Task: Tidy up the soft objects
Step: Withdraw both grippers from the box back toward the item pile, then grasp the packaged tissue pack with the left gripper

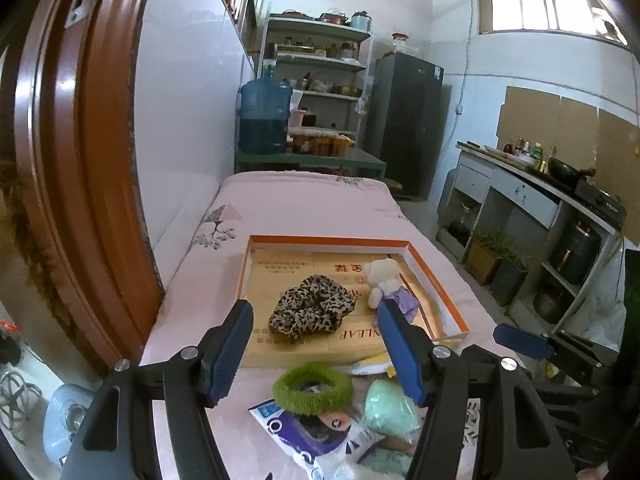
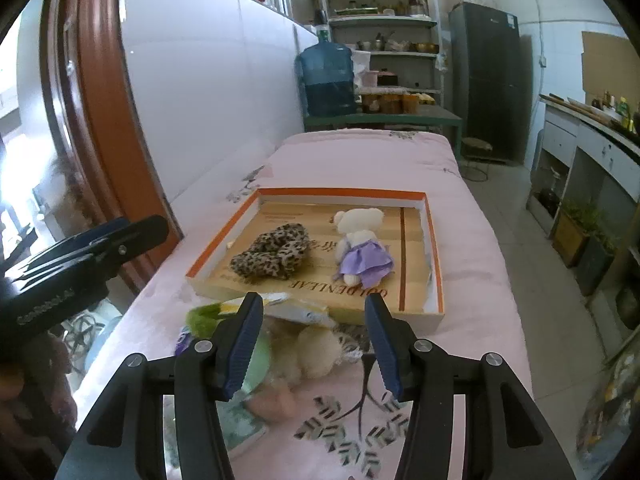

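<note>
A shallow orange-rimmed box (image 1: 328, 239) (image 2: 340, 192) lies on the pink bed. Inside it are a leopard-print scrunchie (image 1: 312, 312) (image 2: 272, 252) and a white teddy bear in a purple dress (image 1: 384, 276) (image 2: 360, 240). In front of the box lie a green fuzzy scrunchie (image 1: 312, 390) (image 2: 204, 318), a mint-green soft item (image 1: 390, 406) (image 2: 256, 356), a cream plush (image 2: 316, 352) and a blue-and-white plastic packet (image 1: 308, 436). My left gripper (image 1: 314, 308) hovers open above this pile with nothing between its fingers. My right gripper (image 2: 313, 300) is open and empty beside it, also over the pile.
A brown wooden door frame (image 1: 80, 160) stands close on the left. Beyond the bed's far end are a blue water jug (image 1: 264, 116), shelves (image 1: 320, 60) and a dark fridge (image 1: 408, 120). A kitchen counter (image 1: 540, 184) lines the right wall across a tiled aisle.
</note>
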Motion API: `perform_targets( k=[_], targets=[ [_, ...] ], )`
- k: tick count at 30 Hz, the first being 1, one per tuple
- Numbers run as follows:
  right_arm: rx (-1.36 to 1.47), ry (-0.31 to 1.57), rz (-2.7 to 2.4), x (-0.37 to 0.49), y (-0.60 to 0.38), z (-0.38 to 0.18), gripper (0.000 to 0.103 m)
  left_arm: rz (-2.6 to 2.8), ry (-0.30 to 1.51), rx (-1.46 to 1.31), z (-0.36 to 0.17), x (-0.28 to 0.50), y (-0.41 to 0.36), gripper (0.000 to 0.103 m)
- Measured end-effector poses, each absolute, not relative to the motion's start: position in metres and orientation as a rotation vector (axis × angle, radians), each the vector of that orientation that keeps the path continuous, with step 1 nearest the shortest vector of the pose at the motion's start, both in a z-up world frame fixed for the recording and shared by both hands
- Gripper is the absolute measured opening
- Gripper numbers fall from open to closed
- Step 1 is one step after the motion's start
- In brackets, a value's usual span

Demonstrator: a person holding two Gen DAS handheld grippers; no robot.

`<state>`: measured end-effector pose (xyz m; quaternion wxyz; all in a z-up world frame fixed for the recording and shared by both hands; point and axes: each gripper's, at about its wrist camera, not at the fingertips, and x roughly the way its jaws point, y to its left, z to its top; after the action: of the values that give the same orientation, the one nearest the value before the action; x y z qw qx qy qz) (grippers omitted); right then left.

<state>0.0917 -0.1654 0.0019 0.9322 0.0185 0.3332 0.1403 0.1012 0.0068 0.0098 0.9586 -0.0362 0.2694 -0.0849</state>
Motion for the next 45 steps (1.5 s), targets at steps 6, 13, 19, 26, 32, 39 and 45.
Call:
perform_targets(
  k=[6, 13, 19, 26, 32, 39, 45],
  targets=[
    [0.052, 0.688, 0.315, 0.070, -0.160, 0.001, 0.055, -0.198, 0.548, -0.089, 0.008, 0.084, 0.009, 0.065],
    [0.066, 0.692, 0.323, 0.053, -0.156, -0.002, 0.055, -0.193, 0.535, -0.081, 0.005, 0.063, 0.011, 0.065],
    [0.043, 0.690, 0.314, 0.042, -0.152, -0.009, 0.055, -0.187, 0.527, -0.076, -0.003, 0.047, 0.014, 0.065],
    [0.048, 0.683, 0.308, 0.031, -0.153, -0.011, 0.055, -0.185, 0.528, -0.115, -0.017, 0.034, 0.023, 0.065],
    [0.057, 0.702, 0.303, 0.025, -0.156, -0.022, 0.055, -0.202, 0.520, -0.133, -0.025, 0.025, 0.029, 0.065],
    [0.060, 0.721, 0.288, 0.023, -0.157, -0.030, 0.055, -0.240, 0.539, -0.152, -0.035, 0.019, 0.032, 0.065],
    [0.064, 0.735, 0.283, 0.024, -0.160, -0.037, 0.055, -0.294, 0.555, -0.144, -0.046, 0.010, 0.027, 0.065]
  ],
)
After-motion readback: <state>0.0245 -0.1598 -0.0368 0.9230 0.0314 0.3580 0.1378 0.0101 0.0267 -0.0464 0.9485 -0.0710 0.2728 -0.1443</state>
